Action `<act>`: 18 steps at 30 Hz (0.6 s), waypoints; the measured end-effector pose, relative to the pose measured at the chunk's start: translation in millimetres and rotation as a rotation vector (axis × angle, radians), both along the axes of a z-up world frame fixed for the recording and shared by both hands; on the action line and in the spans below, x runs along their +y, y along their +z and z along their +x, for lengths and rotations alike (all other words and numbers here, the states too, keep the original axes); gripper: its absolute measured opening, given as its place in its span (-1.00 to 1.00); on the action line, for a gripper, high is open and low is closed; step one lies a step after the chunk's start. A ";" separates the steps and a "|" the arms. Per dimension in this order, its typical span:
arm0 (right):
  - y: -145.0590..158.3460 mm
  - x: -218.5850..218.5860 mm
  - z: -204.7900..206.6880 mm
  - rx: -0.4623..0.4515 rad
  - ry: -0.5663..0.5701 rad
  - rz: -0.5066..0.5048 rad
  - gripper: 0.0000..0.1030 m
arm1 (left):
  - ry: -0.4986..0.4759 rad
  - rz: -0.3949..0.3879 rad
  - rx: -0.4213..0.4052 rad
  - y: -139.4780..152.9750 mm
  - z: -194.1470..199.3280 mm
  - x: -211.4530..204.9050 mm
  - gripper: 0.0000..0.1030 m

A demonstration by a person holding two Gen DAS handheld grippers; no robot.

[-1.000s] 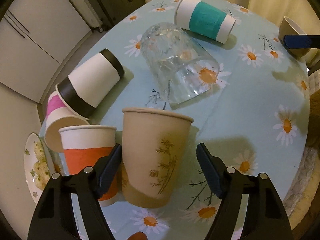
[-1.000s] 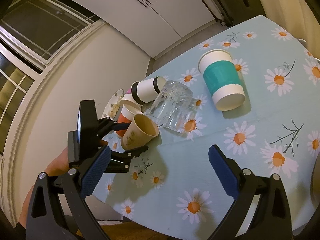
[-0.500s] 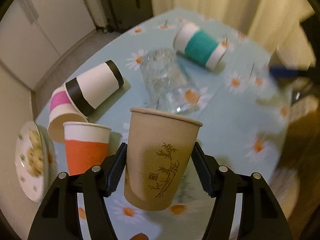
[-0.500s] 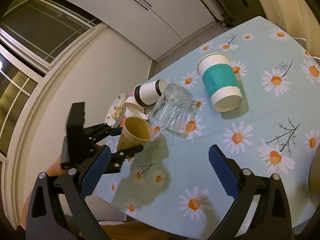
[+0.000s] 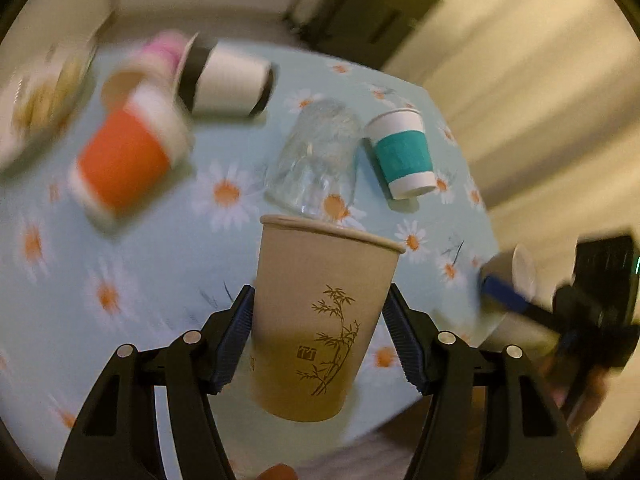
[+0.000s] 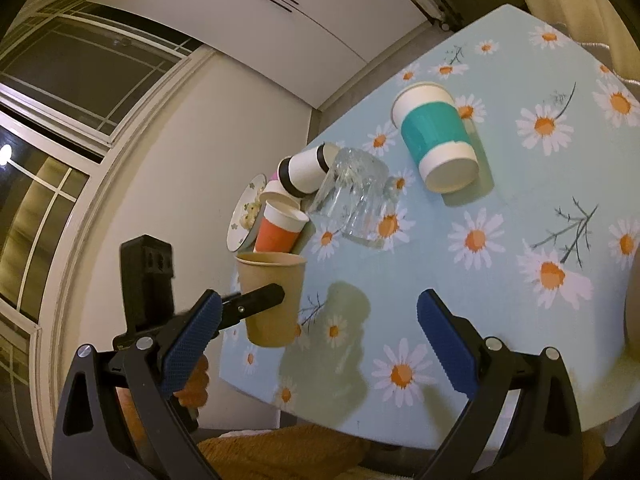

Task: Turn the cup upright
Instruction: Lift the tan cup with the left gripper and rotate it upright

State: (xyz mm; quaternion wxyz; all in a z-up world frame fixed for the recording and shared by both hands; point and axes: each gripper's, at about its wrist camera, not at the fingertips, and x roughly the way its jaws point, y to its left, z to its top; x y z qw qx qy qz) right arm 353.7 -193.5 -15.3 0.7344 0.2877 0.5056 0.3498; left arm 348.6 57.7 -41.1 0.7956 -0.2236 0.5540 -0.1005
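Observation:
My left gripper (image 5: 318, 344) is shut on a tan paper cup with a bamboo print (image 5: 324, 320). It holds the cup upright, mouth up, in the air above the near edge of the table. The same cup (image 6: 272, 296) shows in the right wrist view, clamped by the left gripper (image 6: 260, 300) over the table's left corner, casting a shadow below. My right gripper (image 6: 320, 344) is open and empty above the near part of the daisy tablecloth (image 6: 500, 280).
On the table lie a clear glass (image 6: 356, 196), a teal-banded cup (image 6: 438, 140), a black-banded white cup (image 6: 304, 168) and a pink-banded cup (image 5: 160, 52), all on their sides. An orange cup (image 6: 280, 228) stands upright. A plate (image 6: 244, 212) sits at the far corner.
My left gripper has closed on the tan cup, lifted it off the table and swung toward the near edge. The left view is blurred by motion. The right gripper has barely moved.

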 end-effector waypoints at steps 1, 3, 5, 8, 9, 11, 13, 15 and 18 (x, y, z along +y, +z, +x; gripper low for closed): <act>-1.1 -0.3 -1.0 0.010 0.006 0.009 0.89 | 0.026 -0.020 0.014 -4.6 -3.6 0.6 0.22; -1.6 -0.9 -2.9 0.018 0.010 0.014 0.89 | 0.084 -0.017 0.039 -12.4 -10.4 -3.2 0.22; -2.3 -2.6 -4.6 0.025 0.001 0.008 0.89 | 0.126 -0.016 0.044 -18.0 -15.7 -5.7 0.22; -3.0 -5.5 -7.0 0.029 -0.011 -0.010 0.89 | 0.226 -0.062 0.084 -30.4 -23.8 -1.0 0.24; -3.4 -6.5 -7.4 0.033 -0.011 -0.007 0.89 | 0.265 -0.089 0.103 -36.9 -26.9 1.4 0.24; -3.5 -8.3 -8.0 0.037 -0.011 -0.003 0.89 | 0.283 -0.090 0.129 -44.1 -28.8 1.4 0.24; -3.3 -9.5 -8.7 0.038 -0.013 -0.007 0.89 | 0.286 -0.076 0.133 -46.3 -28.9 -0.5 0.24; -2.6 -9.4 -9.3 0.042 -0.010 -0.005 0.89 | 0.281 -0.071 0.140 -49.2 -28.4 -1.6 0.27; -2.4 -9.6 -9.8 0.044 -0.006 -0.006 0.89 | 0.280 -0.055 0.140 -50.6 -28.8 -4.6 0.62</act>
